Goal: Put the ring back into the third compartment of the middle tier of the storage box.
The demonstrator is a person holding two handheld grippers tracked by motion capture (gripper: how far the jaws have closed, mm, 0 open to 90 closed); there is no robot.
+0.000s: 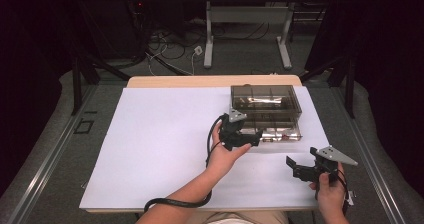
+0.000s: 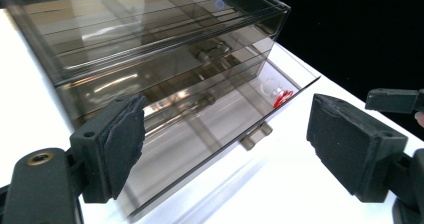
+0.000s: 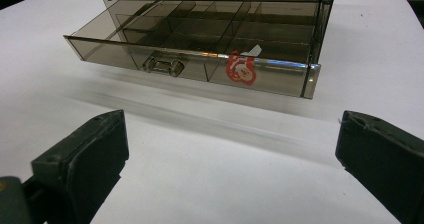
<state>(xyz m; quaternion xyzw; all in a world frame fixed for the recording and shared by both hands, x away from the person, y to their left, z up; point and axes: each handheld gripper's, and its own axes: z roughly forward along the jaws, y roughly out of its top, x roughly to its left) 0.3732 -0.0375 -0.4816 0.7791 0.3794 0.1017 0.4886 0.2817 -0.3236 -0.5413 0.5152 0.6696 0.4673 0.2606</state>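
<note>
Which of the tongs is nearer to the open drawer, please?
The left. The left tongs sit right at the front of the drawer, jaws open with nothing between them. The right tongs hang farther back, nearer the person, also open.

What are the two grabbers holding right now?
Nothing. The left gripper is open over the pulled-out drawer, and the right gripper is open above the table.

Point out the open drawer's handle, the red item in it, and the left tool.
drawer handle (image 3: 161, 66), right gripper view, middle of the bar.
red item (image 3: 240, 69), right gripper view, its centre.
left tool (image 2: 225, 149), left gripper view, midway between its pads.
</note>
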